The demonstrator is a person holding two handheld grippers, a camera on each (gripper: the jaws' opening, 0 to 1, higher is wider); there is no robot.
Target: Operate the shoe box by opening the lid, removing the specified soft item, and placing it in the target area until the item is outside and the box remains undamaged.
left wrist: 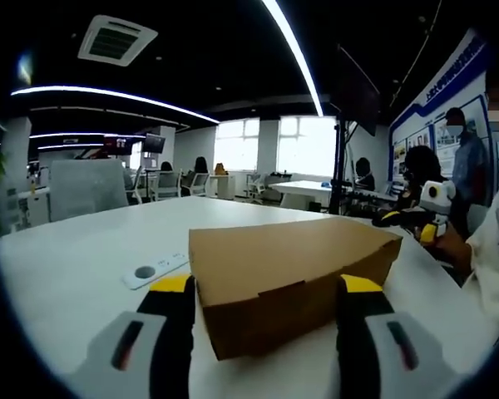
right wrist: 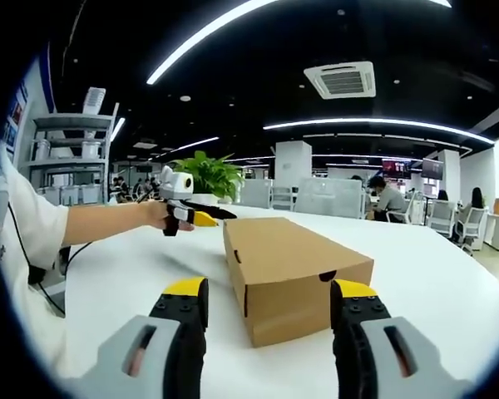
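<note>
A closed brown cardboard shoe box (left wrist: 291, 274) lies on the white table (left wrist: 75, 274). In the left gripper view my left gripper (left wrist: 266, 287) is open, its yellow-tipped jaws standing either side of the box's near corner without touching it. The right gripper (left wrist: 428, 218) appears beyond the box's far right end. In the right gripper view the shoe box (right wrist: 287, 270) sits lid down, just ahead of my open right gripper (right wrist: 269, 289). The left gripper (right wrist: 187, 212), held by a hand (right wrist: 158, 214), hovers past the box's far left corner. The soft item is hidden inside.
A small white flat device (left wrist: 154, 270) lies on the table left of the box. A potted plant (right wrist: 209, 176) and a metal shelf (right wrist: 75, 154) stand behind the table. Chairs (left wrist: 87, 187), desks and seated people are further back. A person's white sleeve (right wrist: 25, 241) is at the left.
</note>
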